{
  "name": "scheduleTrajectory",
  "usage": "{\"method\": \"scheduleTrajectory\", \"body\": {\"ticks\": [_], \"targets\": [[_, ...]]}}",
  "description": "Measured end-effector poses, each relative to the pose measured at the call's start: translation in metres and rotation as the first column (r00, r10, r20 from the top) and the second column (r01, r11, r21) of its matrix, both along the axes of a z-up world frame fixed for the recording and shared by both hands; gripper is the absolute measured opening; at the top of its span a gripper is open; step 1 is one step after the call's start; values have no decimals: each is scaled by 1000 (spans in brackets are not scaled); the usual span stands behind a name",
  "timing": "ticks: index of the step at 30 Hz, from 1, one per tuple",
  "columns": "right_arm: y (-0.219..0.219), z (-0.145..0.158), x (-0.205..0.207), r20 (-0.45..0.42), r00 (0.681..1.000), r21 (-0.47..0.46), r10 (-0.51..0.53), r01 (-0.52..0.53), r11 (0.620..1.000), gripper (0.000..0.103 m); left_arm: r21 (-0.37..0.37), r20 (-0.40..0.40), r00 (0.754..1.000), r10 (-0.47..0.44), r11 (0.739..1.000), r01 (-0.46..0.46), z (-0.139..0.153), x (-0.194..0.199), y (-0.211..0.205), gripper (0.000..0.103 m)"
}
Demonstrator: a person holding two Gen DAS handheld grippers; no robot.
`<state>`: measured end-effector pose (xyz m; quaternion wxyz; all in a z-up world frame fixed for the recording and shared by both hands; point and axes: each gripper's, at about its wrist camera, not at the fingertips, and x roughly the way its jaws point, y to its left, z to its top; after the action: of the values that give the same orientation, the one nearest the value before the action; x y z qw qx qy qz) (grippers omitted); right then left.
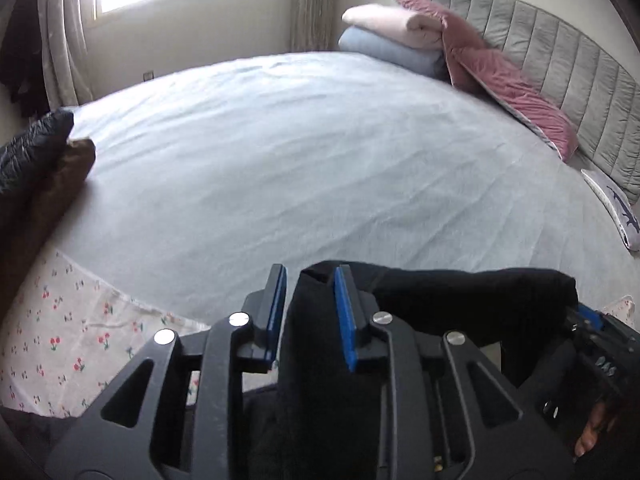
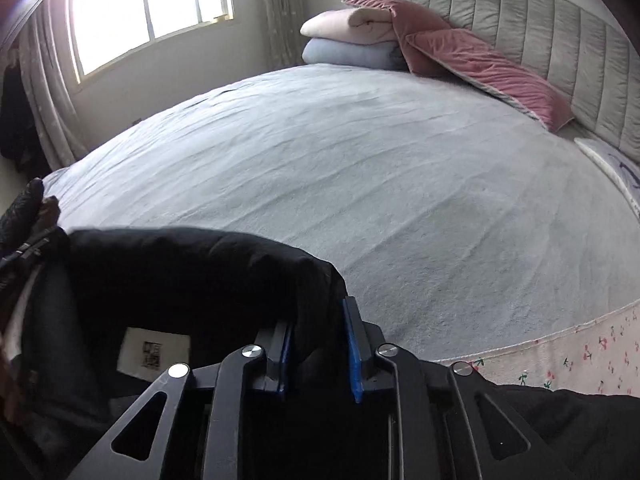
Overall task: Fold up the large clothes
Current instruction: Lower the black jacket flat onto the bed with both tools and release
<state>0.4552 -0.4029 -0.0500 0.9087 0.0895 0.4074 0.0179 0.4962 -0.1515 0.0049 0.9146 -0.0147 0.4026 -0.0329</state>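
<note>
Both grippers are clamped on the same black garment (image 1: 460, 300), held at the near edge of the bed (image 1: 300, 152): left gripper (image 1: 310, 316) has a thick bunch of the fabric between its blue pads (image 1: 344, 312), right gripper (image 2: 318, 344) likewise has a fold pinched between its pads (image 2: 352, 356). The stretch of cloth between them runs roughly level, sagging a little, with the rest hanging below the grippers out of view. A white label (image 2: 154, 350) shows on the inner side near the right gripper, so my guess is this is the collar or waistband edge, can't tell which. Handling: looks like a thick, soft, matte fabric, padded or fleecy, no stiffness; it will drape and bunch, not hold a crease by itself. Probably moderate weight for clothing, enough to drag on the grip when lifted. Not slippery by the look of it, not fragile. The grips sit on bunched fabric rather than a flat edge, so layers may slide out unevenly; better holds would be the two corners of one hem or the shoulders, single fold in each gripper, kept taut between them. Bed sheet is wide and bare in the middle, good place to lay it flat; other dark clothes (image 1: 36, 160) sit at the left edge, folded blankets (image 1: 392, 36) and pink pillows (image 1: 508, 80) at the headboard (image 1: 560, 60), well apart.
</note>
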Motion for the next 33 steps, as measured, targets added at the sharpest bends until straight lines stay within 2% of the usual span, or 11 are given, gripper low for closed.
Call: {"method": "scheduleTrajectory", "body": {"ticks": [3,6,10,11,13,14,16,18,25,28,33], "targets": [[-42,5,-22,-8,1000,237,0,1,972,49,58,75,994,-77,996,73,5,-22,-3,58],[-55,-5,-38,-77,995,363,64,-31,931,49,116,111,982,-152,983,139,18,-40,-14,59],[-42,-34,-49,-164,979,465,119,-30,885,48,59,99,966,-238,971,233,30,-44,-43,59],[-38,-40,-49,-165,978,500,130,-31,866,45,42,88,962,-256,966,254,30,-42,-49,59],[-31,-49,-47,-146,976,574,162,-50,818,8,34,68,956,-284,959,283,26,-36,-61,59],[-31,-46,-49,-114,983,572,145,-54,819,8,59,51,958,-281,959,278,21,-31,-64,59],[-43,-40,-47,-100,995,427,26,19,904,7,125,33,969,-246,963,240,7,-21,-57,59],[-58,-64,-46,-209,978,473,18,85,877,7,168,1,982,-187,968,184,-7,-12,-42,59],[-58,-26,-82,-182,979,378,93,-18,926,27,-74,-67,975,-211,976,206,-1,-31,11,66],[-71,-1,-110,-161,985,307,59,-7,952,52,-58,-64,973,-221,974,218,12,-62,25,75],[-99,37,-172,-142,990,259,14,23,966,60,-13,-65,975,-215,977,214,36,-121,55,84]]}}
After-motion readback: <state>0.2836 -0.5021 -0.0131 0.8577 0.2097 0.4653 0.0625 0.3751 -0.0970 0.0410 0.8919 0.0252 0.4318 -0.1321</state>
